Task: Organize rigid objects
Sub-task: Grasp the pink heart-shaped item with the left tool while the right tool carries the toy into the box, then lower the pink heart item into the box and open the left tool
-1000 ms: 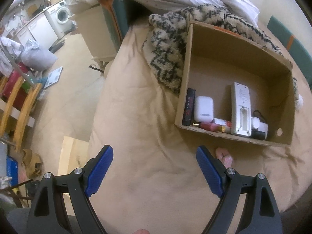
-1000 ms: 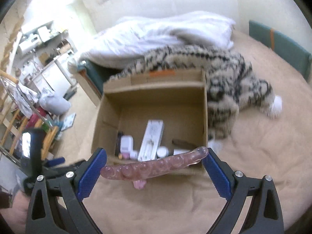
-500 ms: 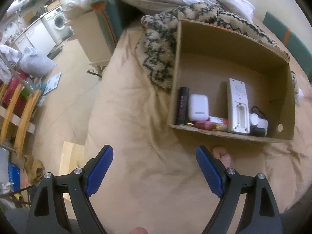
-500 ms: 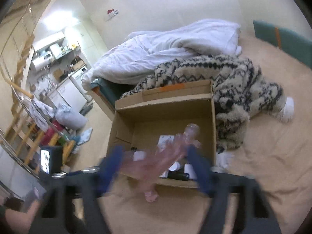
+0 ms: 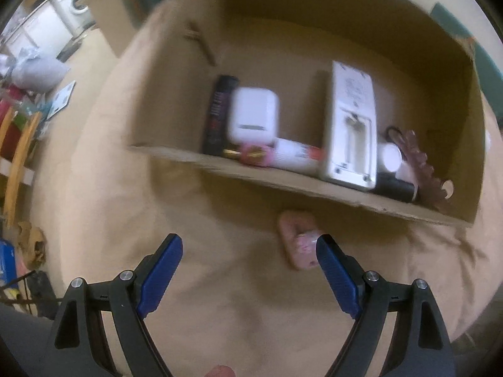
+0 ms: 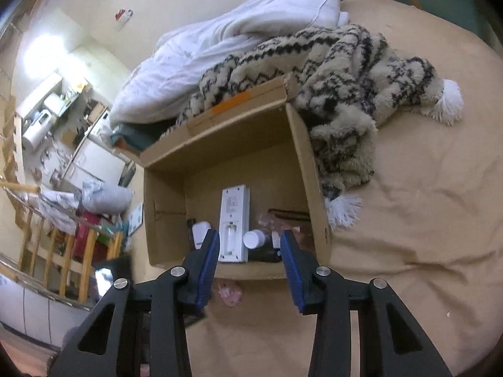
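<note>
A cardboard box (image 5: 283, 182) lies open on the tan bed. It holds a white remote (image 5: 352, 119), a white earbud case (image 5: 253, 116), a black carton (image 5: 218, 116), a white bottle (image 5: 389, 157) and a clear pink beaded rod (image 5: 421, 169) at its right end. A small pink item (image 5: 298, 242) rests on the sheet in front of the box, just inside the right finger of my open left gripper (image 5: 248, 264). My right gripper (image 6: 250, 264) hovers over the box (image 6: 311, 172) with its jaws closing and nothing between them. The rod (image 6: 276, 220) lies beyond it.
A black-and-cream fuzzy blanket (image 6: 330, 72) and a white duvet (image 6: 235, 31) are piled behind the box. The bed drops off at the left to a floor with a wooden railing (image 6: 63, 251), bags and a washing machine (image 5: 78, 0).
My right gripper has let go of the pink beaded rod, which now lies in the box, and its jaws have narrowed. My left gripper has come down closer to the box and the pink item.
</note>
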A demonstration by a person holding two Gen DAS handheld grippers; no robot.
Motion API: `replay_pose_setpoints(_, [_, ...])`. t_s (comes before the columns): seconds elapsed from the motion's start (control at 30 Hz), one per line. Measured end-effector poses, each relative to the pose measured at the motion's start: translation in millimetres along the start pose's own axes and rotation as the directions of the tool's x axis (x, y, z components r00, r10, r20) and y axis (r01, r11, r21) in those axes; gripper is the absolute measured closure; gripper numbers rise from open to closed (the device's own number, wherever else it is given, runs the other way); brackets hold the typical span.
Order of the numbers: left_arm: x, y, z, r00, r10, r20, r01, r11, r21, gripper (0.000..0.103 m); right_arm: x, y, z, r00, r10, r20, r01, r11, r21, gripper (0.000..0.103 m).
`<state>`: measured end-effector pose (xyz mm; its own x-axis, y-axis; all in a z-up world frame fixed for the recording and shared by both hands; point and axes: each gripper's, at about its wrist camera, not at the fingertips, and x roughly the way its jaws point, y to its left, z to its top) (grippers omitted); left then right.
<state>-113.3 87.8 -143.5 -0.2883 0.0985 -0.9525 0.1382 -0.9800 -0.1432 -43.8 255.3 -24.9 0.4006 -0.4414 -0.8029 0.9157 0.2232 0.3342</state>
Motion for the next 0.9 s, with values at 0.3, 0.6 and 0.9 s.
replay_pose_setpoints(0.3, [39,-25,10,0.998,0.026,-0.056,-0.025,0.999,0.03,0.033,2,-11,6,0.999,0.037,-0.034,-0.035,0.998,0.06,0.024])
replay_pose_setpoints(0.6, [42,-20,18,0.997,-0.021,-0.075,0.024,0.999,0.033,0.066,1,-12,8,0.999,0.035,-0.033,-0.033,0.998,0.058,0.002])
replay_pose_setpoints(0.9, [25,0,15,0.998,-0.011,-0.055,0.014,0.998,0.054,0.067,6,-14,6,0.997,0.038,-0.074,-0.035,0.999,0.039,0.002])
